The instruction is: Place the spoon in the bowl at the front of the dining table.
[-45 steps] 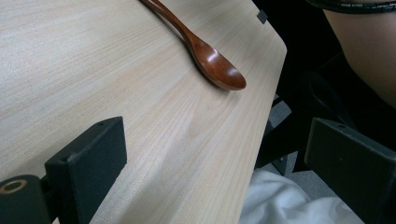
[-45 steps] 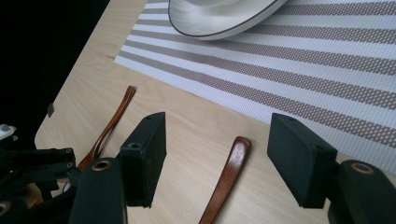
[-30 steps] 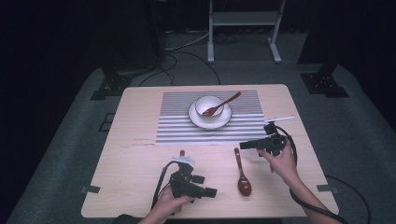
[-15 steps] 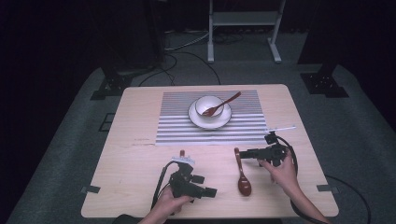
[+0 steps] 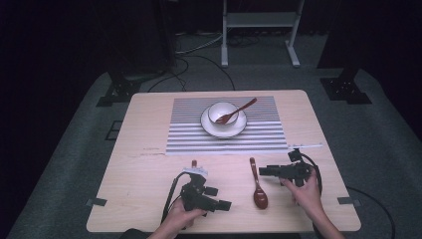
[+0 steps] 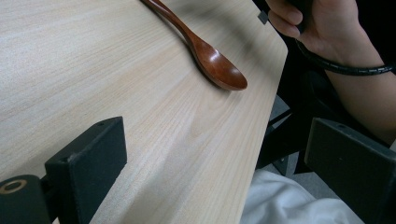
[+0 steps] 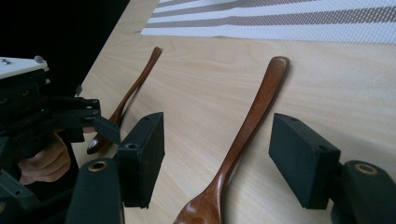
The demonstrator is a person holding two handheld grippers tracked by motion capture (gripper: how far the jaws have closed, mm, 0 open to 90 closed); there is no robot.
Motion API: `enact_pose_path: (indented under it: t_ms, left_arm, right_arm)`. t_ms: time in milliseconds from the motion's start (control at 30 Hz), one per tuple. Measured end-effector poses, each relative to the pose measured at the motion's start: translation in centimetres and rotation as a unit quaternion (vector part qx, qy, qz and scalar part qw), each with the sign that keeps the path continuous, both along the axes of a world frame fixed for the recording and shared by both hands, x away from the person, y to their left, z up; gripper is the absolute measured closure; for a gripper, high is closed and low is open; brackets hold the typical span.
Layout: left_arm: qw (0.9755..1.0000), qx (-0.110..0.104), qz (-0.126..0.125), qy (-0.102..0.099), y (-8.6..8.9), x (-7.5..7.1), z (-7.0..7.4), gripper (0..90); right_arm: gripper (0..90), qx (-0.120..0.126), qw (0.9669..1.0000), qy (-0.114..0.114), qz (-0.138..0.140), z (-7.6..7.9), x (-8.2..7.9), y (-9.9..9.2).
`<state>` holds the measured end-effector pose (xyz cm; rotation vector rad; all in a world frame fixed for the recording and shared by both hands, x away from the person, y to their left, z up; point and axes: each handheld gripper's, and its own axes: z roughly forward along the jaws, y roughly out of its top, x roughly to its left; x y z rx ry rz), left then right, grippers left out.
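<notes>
The right hand-held gripper (image 7: 219, 154) sits low with its jaws spread wide on either side of the wooden spoon (image 7: 243, 135) lying flat on the surface (image 7: 327, 84), looks lined up to pinch the handle, while the left hand-held gripper (image 6: 215, 168) idles open nearby.

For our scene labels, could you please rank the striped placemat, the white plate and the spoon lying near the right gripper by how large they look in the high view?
1. striped placemat
2. white plate
3. spoon; its length looks close to the plate's width, so ranks two and three are unsure.
</notes>
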<state>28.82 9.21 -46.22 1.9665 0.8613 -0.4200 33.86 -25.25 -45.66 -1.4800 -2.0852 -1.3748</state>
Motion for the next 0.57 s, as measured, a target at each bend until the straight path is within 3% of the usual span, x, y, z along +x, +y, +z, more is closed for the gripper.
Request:
enact_pose_path:
  t_ms: [367,567]
  left_arm:
    - [1.0000,-0.002,0.001,-0.002,0.0,0.0,0.1,4.4]
    - [1.0000,-0.004,0.006,-0.003,0.1,0.2,0.1,4.4]
  right_arm:
    - [33.6,0.013,0.9999,-0.009,-0.007,-0.8,-1.8,-0.3]
    - [29.5,0.047,0.9989,-0.006,-0.003,-1.3,-2.2,-0.7]
